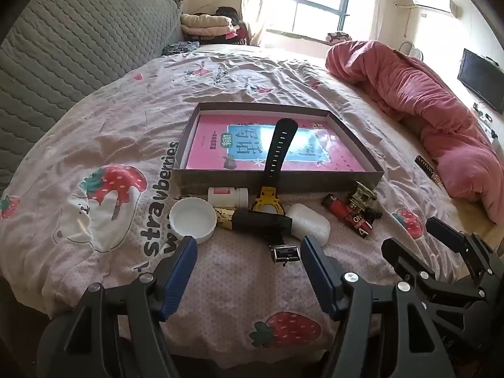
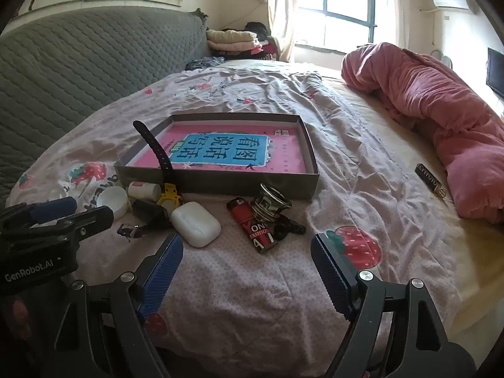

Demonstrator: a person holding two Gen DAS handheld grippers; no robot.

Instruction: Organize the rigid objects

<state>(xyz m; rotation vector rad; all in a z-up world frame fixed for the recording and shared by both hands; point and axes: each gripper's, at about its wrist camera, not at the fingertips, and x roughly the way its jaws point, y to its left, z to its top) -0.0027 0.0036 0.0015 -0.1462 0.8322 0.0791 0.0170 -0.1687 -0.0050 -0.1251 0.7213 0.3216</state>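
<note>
A shallow grey box (image 1: 277,181) (image 2: 220,186) with a pink book inside lies on the bed. In front of it lie a white cap (image 1: 192,219) (image 2: 112,201), a small white bottle (image 1: 227,196), a yellow watch with a black strap (image 1: 278,148) (image 2: 157,151) leaning on the box rim, a black tube (image 1: 258,220), a white earbud case (image 1: 308,224) (image 2: 195,223), a red lighter (image 1: 348,215) (image 2: 252,225) and a metal piece (image 2: 272,203). My left gripper (image 1: 249,245) is open, just short of the watch buckle. My right gripper (image 2: 247,245) is open, short of the lighter.
A rolled pink duvet (image 1: 425,107) (image 2: 434,110) lies on the right side of the bed. A small dark box (image 2: 430,181) lies beside it. A grey quilted headboard (image 1: 63,56) stands to the left. The bedsheet has a strawberry print.
</note>
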